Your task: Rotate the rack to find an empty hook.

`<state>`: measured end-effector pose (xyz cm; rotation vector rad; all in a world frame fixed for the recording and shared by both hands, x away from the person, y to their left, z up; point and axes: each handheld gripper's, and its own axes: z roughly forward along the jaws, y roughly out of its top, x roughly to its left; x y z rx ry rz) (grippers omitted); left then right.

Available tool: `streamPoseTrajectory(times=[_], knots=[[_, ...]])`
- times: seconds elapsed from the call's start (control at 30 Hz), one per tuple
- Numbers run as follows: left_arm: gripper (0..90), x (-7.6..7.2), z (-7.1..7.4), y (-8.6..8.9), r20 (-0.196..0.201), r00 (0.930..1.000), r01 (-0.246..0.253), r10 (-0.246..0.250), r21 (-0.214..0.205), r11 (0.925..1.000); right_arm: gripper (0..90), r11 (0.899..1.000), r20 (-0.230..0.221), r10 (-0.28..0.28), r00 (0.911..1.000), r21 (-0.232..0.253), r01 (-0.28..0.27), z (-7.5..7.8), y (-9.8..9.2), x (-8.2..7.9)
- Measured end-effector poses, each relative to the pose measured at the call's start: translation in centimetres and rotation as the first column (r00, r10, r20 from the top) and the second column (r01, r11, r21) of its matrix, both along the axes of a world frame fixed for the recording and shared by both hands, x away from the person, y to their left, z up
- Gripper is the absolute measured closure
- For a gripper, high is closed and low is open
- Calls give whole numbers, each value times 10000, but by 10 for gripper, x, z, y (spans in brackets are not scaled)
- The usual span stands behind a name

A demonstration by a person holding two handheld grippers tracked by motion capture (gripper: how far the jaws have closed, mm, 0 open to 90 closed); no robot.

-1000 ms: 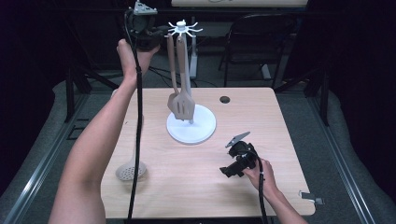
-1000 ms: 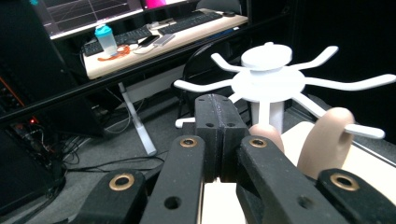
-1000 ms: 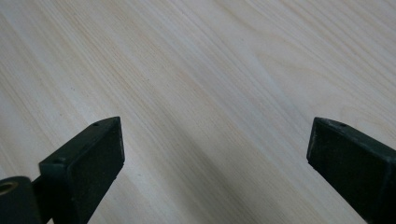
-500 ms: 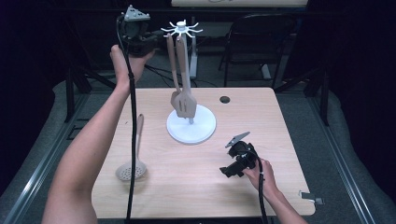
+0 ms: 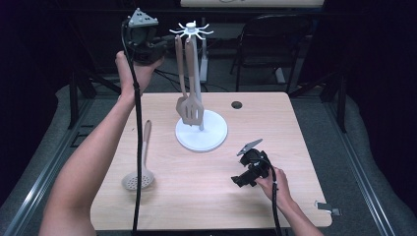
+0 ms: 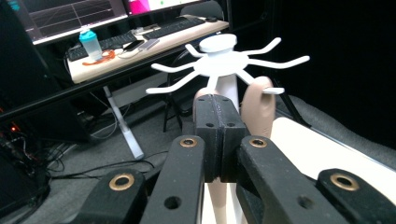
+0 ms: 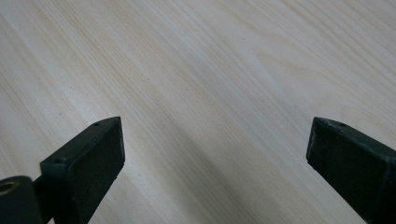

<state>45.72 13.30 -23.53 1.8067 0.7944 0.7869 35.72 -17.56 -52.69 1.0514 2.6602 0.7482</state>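
Nearest, the right hand-held gripper (image 5: 251, 169) rests on the worktop (image 5: 305, 147) with its jaws spread wide and nothing between them. To the near left lies a slotted skimmer (image 5: 139, 169), round head toward the near edge and handle pointing away; it looks light, stiff and smooth, so the slim handle near its far end seems the best place to take hold. Farther back stands the white rack (image 5: 201, 135) with two utensils (image 5: 189, 105) hanging. Beyond, raised beside the rack's hooks, the left hand-held gripper (image 5: 162, 46) has its jaws pressed together, empty.
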Motion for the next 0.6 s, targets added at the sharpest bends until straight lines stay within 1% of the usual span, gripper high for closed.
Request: streamPoseTrajectory(times=[0.03, 0.07, 0.13, 0.17, 0.23, 0.33, 0.4, 0.6], knots=[[900, 1, 0, -1, -16, 10000, -65, 65, 67, 10000, 41, 10000, -49, 74, 10000, -59, -74, 1, -1, 1], [900, 3, 0, -2, -61, 9999, -88, 89, 66, 9999, 41, 9999, 7, 37, 10000, -160, -37, 1, -1, 0], [900, 6, -1, -3, -102, 9997, -208, 209, 63, 9998, 41, 9999, -26, 43, 10000, -164, -44, 1, -1, 0], [900, 7, -1, -4, -128, 9996, -241, 242, 81, 9997, 42, 9997, -114, 60, 9999, -220, -62, 2, -1, 0], [900, 10, -2, -4, -144, 9993, -352, 354, 114, 9993, 42, 9998, -79, 13, 10000, -193, -15, 2, -1, 0], [900, 14, -3, -2, -216, 9986, -486, 486, 25, 9988, 43, 9997, -111, 76, 9999, -221, -78, 2, -2, 0], [900, 16, -3, -1, -267, 9981, -557, 557, 28, 9984, 43, 9999, -19, 50, 10000, -119, -50, 1, -1, 0], [900, 23, -1, 1, -441, 9969, -653, 650, -56, 9978, 44, 9998, -6, 82, 10000, -200, -82, 1, -1, 0]])
